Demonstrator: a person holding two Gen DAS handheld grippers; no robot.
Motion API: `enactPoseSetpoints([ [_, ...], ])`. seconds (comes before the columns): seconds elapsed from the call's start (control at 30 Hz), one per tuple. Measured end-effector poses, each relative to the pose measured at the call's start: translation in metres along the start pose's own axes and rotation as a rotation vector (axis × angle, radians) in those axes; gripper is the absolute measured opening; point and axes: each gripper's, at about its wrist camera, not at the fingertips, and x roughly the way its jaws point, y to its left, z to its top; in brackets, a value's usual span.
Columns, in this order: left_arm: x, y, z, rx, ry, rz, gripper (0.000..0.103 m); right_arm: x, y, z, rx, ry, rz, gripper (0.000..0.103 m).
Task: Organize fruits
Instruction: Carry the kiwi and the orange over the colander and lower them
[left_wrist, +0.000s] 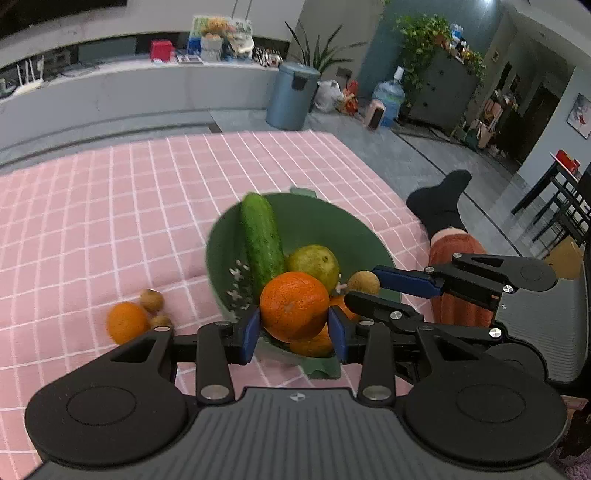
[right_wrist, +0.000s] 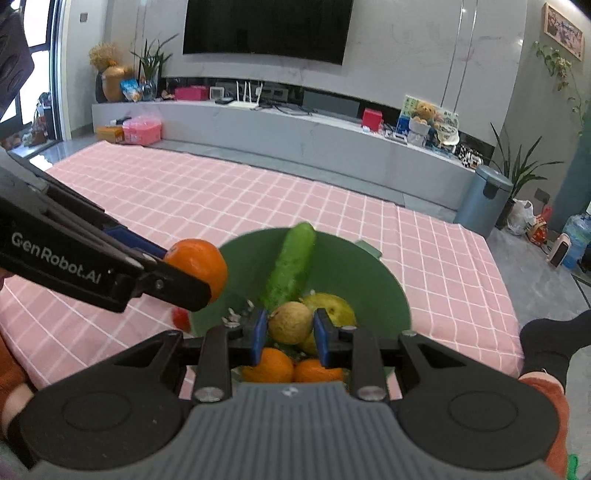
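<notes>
left tool (left_wrist: 293, 328) pinches an orange (left_wrist: 294, 311); right tool (right_wrist: 290, 334) pinches a longan (right_wrist: 290, 322). both hang over the bowl (right_wrist: 384, 284). lower each toward 12 o'clock, clear of the cucumber (right_wrist: 291, 271), then release.

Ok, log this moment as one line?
left gripper: shut on orange | right gripper: shut on small brown fruit | both above green bowl | cucumber in bowl

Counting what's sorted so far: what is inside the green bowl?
In the bowl: a cucumber, a yellow-green fruit, two oranges. Anything beneath them is hidden by the grippers and held fruit.
</notes>
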Motion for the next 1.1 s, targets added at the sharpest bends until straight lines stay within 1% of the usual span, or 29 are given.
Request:
enactPoseSetpoints([
  [0.2,0.023,-0.002,0.001,0.015,0.052,-0.004,0.044,0.016,-0.008,-0.002,-0.012,0.058,-0.019,0.023],
  [0.43,0.042,-0.002,-0.001,0.026,0.106,-0.008,0.044,0.033,-0.015,-0.006,-0.004,0.105,-0.014,0.023],
  [0.57,0.048,-0.003,-0.002,0.037,0.119,-0.016,0.044,0.039,-0.015,-0.008,-0.004,0.128,-0.005,0.023],
  [0.87,0.052,-0.009,-0.001,0.077,0.133,-0.001,0.045,0.046,-0.014,-0.011,-0.011,0.165,-0.001,0.024],
  [0.9,0.050,-0.010,-0.001,0.087,0.130,0.006,0.046,0.045,-0.013,-0.011,-0.014,0.164,-0.005,0.026],
  [0.93,0.048,-0.011,-0.001,0.096,0.126,0.014,0.050,0.044,-0.012,-0.010,-0.020,0.166,-0.011,0.031],
  [0.97,0.045,-0.012,0.000,0.104,0.117,0.018,0.051,0.043,-0.012,-0.009,-0.025,0.164,-0.019,0.034],
  [1.03,0.038,-0.012,0.001,0.105,0.103,0.014,0.053,0.039,-0.010,-0.007,-0.038,0.157,-0.038,0.041],
  [1.1,0.029,-0.012,0.002,0.103,0.085,0.012,0.054,0.035,-0.009,-0.005,-0.053,0.148,-0.060,0.045],
])
